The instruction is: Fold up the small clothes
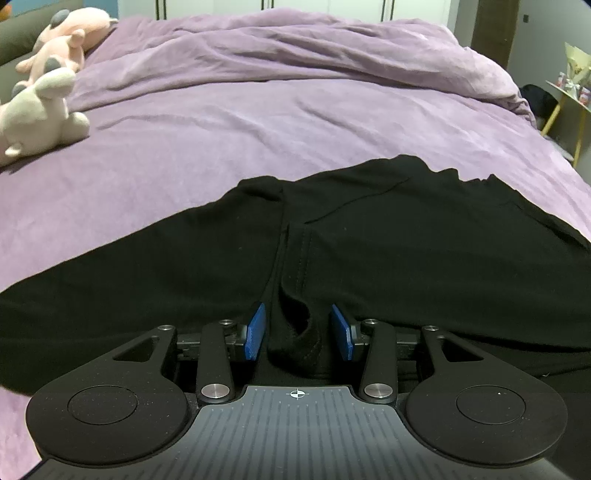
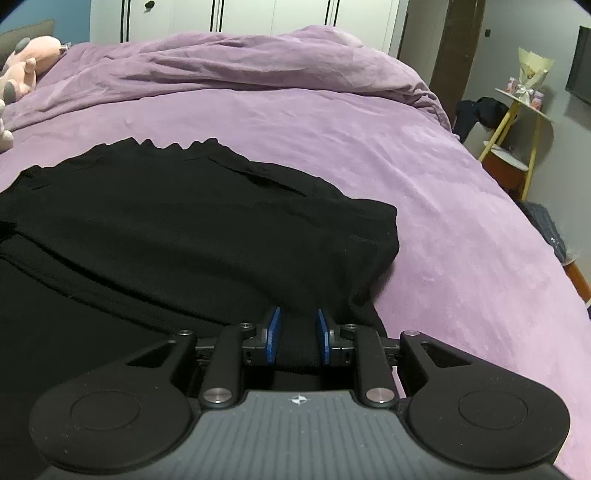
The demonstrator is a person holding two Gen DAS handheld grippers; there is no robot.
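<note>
A black garment (image 1: 369, 236) lies spread on the purple bed, with a seam and a fold running toward the camera. My left gripper (image 1: 297, 328) is open, its blue pads (image 1: 255, 330) on either side of a raised fold of the black cloth at the near edge. In the right wrist view the same black garment (image 2: 184, 221) fills the left half. My right gripper (image 2: 297, 332) is open with a narrower gap, and black cloth sits between its blue pads (image 2: 273, 334) at the garment's near right corner.
The purple bedspread (image 1: 258, 122) has a bunched duvet (image 1: 295, 48) at the far end. Plush toys (image 1: 40, 107) lie at the far left. A small side table (image 2: 517, 122) with items stands off the bed's right edge. White wardrobe doors (image 2: 240, 16) are behind.
</note>
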